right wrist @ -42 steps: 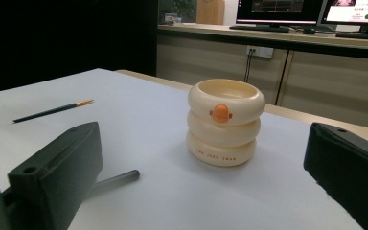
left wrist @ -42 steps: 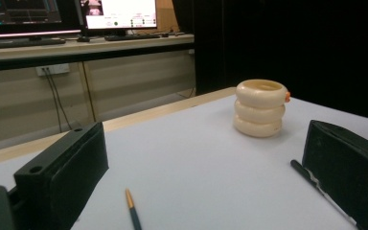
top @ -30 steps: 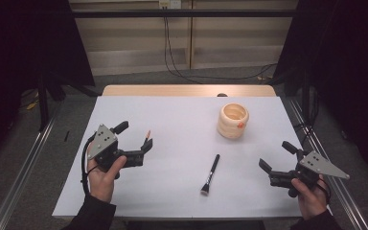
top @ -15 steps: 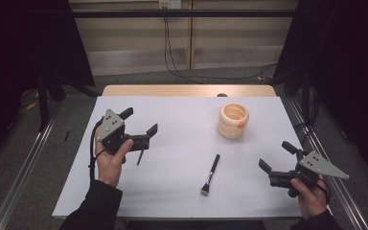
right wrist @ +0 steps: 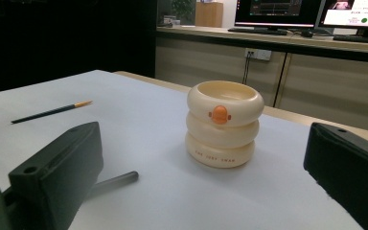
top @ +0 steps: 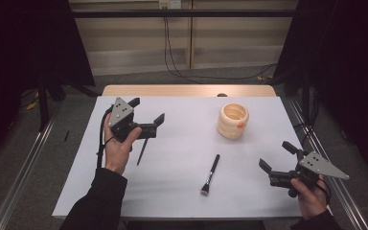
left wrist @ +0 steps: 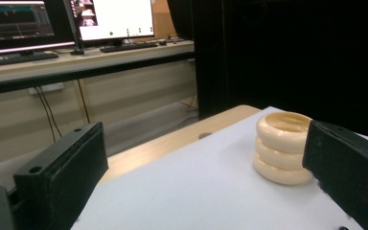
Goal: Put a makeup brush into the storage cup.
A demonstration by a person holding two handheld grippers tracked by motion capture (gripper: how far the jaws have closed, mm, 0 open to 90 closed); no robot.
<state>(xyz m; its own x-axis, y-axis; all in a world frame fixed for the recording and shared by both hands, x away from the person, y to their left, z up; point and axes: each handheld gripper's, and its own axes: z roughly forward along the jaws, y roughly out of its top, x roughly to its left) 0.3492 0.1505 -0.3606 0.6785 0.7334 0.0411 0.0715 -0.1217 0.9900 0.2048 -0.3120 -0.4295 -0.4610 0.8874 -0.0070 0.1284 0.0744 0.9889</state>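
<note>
both grippers' fingers gape empty; pencil point(top: 142, 150), brush point(top: 210, 173) and cream holder point(top: 233, 120) lie apart.

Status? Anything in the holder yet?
Nothing done: the cream ringed holder looks empty. The pencil and makeup brush both lie on the white table. In hand: left claw open, raised above the pencil; right claw open, idle. Both items remain.

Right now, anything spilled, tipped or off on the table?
Nothing stands out. The cream ringed holder stands upright, the makeup brush and the pencil lie flat on the white table; both hand-held grippers are open and empty.
</note>
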